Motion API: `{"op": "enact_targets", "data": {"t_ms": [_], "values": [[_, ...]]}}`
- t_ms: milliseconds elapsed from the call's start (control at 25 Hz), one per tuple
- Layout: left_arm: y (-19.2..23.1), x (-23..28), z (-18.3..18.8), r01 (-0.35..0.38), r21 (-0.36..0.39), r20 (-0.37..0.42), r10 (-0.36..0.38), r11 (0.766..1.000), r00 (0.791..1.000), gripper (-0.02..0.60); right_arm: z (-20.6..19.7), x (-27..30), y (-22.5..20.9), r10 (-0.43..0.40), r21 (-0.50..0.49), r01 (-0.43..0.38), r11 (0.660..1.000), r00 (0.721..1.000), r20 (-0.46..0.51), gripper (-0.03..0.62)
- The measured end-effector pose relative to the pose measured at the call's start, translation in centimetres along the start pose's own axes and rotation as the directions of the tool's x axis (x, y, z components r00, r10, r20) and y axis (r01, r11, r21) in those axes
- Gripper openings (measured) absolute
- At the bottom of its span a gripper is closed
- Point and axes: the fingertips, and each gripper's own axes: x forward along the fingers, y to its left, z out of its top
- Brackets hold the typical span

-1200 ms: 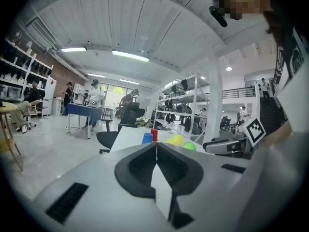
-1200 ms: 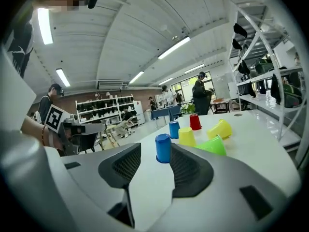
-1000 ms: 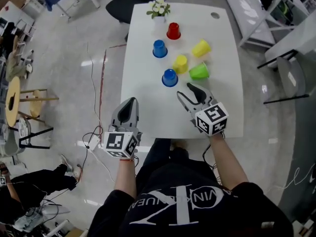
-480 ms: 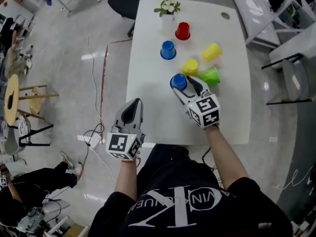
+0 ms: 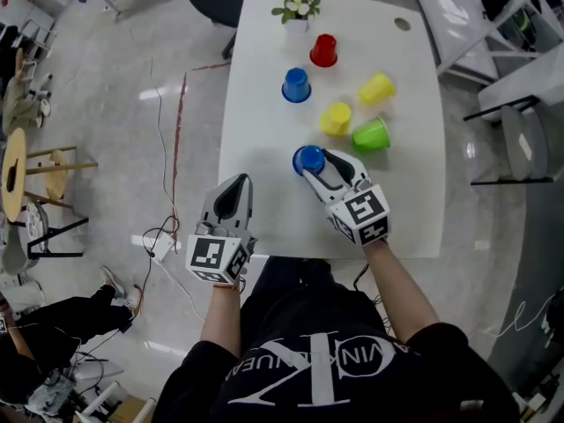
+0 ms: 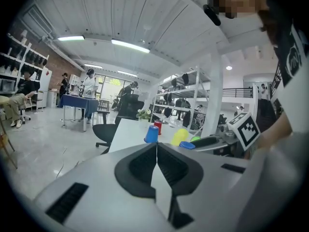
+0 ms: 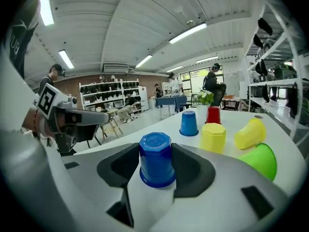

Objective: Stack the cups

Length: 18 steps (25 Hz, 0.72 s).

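Our right gripper [image 5: 315,162] is closing its jaws on the upside-down blue plastic cup [image 7: 156,158] at mid-frame on the white table [image 5: 405,210], pads against its sides. We count six cups: this one, a second blue cup [image 5: 296,85], two yellow cups [image 5: 336,119], one red cup [image 5: 323,50] and one green cup [image 5: 371,135]. Our left gripper [image 5: 233,183], jaws together and empty, hangs at lower left, off the table's edge. Both forearms reach forward.

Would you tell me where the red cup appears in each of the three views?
Head view: red cup, top centre, at the table's far end.
Left gripper view: red cup, small, at centre.
Right gripper view: red cup, right of centre.
Shared landmark: the plant just left of it.
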Motion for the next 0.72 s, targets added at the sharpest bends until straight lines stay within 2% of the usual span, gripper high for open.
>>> {"op": "enact_targets", "data": {"t_ms": [200, 360, 400, 480, 520, 600, 720], "values": [[-0.4, 0.3, 0.0, 0.007, 0.005, -0.003, -0.007, 1.000, 1.000, 0.006, -1.0, 1.1, 2.8, 0.049, -0.098, -0.055, 0.994, 0.997, -0.063, 0.216], [-0.5, 0.2, 0.1, 0.006, 0.005, -0.006, -0.006, 1.000, 1.000, 0.006, -1.0, 1.2, 3.0, 0.073, -0.077, -0.077, 0.994, 0.996, -0.055, 0.223], [-0.5, 0.2, 0.1, 0.005, -0.001, -0.007, -0.005, 1.000, 1.000, 0.006, -0.7, 1.0, 3.1, 0.094, -0.066, -0.097, 0.993, 0.995, -0.044, 0.234], [-0.5, 0.2, 0.2, 0.004, -0.015, -0.007, -0.005, 1.000, 1.000, 0.006, 0.1, 0.2, 3.0, 0.140, -0.071, -0.141, 0.987, 0.990, -0.021, 0.320], [-0.4, 0.3, 0.3, 0.004, -0.023, -0.004, -0.004, 1.000, 1.000, 0.006, 0.5, -0.4, 2.6, 0.149, -0.103, -0.151, 0.983, 0.988, -0.029, 0.339], [-0.4, 0.3, 0.5, 0.005, -0.035, 0.005, -0.004, 0.999, 1.000, 0.006, 0.4, -1.5, 0.7, 0.118, -0.227, -0.137, 0.964, 0.988, -0.094, 0.342], [-0.6, 0.7, 0.7, 0.011, -0.040, 0.016, -0.010, 0.999, 1.000, 0.006, -1.1, -2.8, -3.6, 0.005, -0.449, -0.115, 0.886, 0.971, -0.239, 0.337]]}}
